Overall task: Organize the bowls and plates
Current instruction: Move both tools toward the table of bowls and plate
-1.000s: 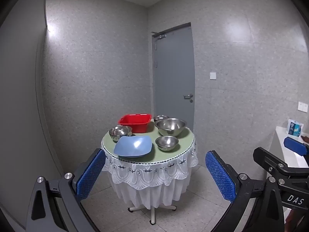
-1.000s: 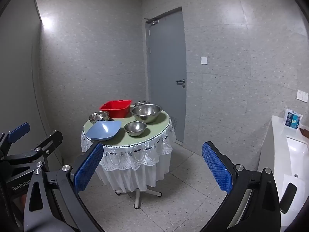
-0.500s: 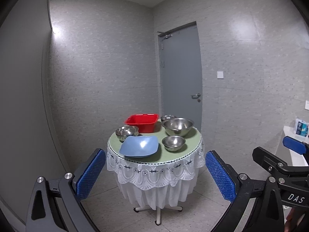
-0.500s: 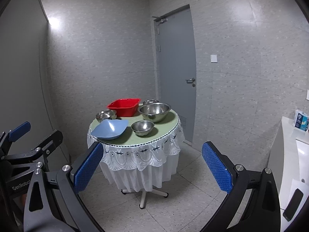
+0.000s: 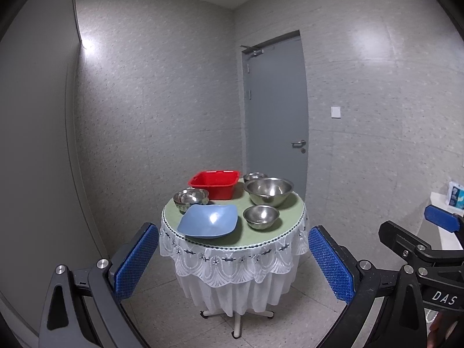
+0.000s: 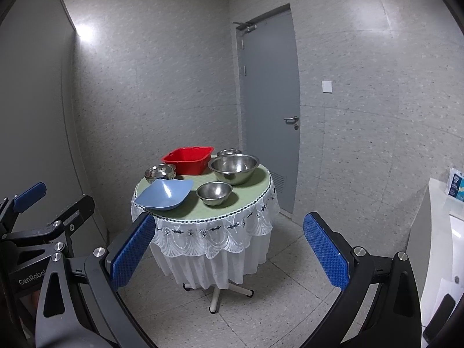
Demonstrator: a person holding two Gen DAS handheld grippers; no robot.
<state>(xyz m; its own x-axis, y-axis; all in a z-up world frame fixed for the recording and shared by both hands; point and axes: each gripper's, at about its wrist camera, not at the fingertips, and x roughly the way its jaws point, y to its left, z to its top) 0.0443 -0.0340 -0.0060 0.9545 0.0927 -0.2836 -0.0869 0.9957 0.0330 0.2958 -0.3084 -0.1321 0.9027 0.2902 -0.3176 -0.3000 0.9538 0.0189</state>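
A round table [image 5: 287, 226] with a green top and white lace cloth stands ahead; it also shows in the right wrist view [image 6: 255, 200]. On it sit a blue square plate [image 5: 207, 224] [image 6: 163, 194], a large steel bowl [image 5: 268, 191] [image 6: 233, 168], a small steel bowl [image 5: 261, 217] [image 6: 214, 192], stacked steel bowls [image 5: 190, 198] [image 6: 160, 172], another small bowl [image 5: 254, 177] [image 6: 229, 152] at the back, and a red tub [image 5: 214, 184] [image 6: 188, 160]. My left gripper [image 5: 233, 261] and right gripper [image 6: 229, 255] are both open, empty, and well short of the table.
A grey door [image 5: 275, 116] is behind the table. A white counter [image 6: 440, 232] with a tissue pack [image 6: 456, 185] runs along the right. The other gripper shows at the edge of each view. The floor is tiled.
Both grippers have moved closer to the table, which now looks larger. Both stay open. Nothing on the table has moved.
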